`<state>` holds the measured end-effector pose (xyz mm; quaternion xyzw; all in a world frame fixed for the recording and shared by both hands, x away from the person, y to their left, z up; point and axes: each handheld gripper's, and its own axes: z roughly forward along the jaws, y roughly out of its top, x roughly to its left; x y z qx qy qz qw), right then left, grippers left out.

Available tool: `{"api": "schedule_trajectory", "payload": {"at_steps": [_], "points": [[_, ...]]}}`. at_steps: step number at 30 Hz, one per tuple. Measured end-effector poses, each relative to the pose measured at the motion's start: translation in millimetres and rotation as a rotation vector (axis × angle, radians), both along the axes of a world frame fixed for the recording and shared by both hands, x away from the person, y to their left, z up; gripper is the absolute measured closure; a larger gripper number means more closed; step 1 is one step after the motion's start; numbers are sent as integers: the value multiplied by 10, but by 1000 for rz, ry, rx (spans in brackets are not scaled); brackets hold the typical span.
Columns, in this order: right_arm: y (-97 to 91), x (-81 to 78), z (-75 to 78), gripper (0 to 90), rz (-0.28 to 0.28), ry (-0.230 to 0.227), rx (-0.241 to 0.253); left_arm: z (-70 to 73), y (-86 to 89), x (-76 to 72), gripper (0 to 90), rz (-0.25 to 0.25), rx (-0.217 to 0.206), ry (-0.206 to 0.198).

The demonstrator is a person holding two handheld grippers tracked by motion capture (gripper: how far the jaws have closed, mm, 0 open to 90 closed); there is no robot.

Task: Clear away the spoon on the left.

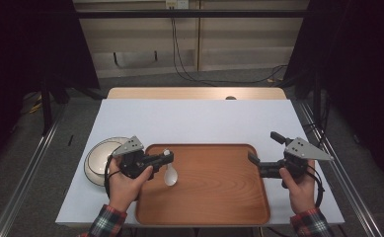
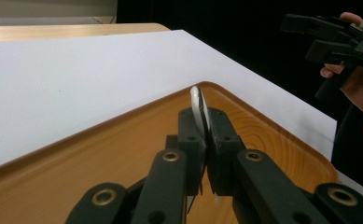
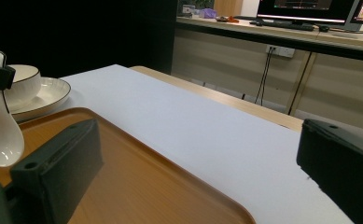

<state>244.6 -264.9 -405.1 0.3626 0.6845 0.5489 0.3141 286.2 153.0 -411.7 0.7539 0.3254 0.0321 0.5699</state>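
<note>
One white-covered table (image 1: 194, 118) carries one rounded wooden tray (image 1: 219, 197). The left gripper (image 1: 166, 158) pinches one glossy white spoon (image 1: 170, 174) over the tray's left part; the right gripper (image 1: 263, 153) gapes wide. One white bowl (image 3: 23, 79) sits on one plate (image 1: 93, 163), far left.

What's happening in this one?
A person works at a table with a gripper in each hand. The left gripper is shut on a white spoon, holding it by the handle, bowl hanging down over the wooden tray. The right gripper hovers open at the tray's right edge, holding nothing. A bowl on a plate sits left of the tray.
</note>
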Motion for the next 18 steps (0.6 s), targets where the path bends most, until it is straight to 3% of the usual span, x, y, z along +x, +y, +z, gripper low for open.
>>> {"api": "schedule_trajectory", "payload": {"at_steps": [18], "points": [[-24,17,2,0,-1,-2,5,-99,-76,-107,855,-34,28,32]]}}
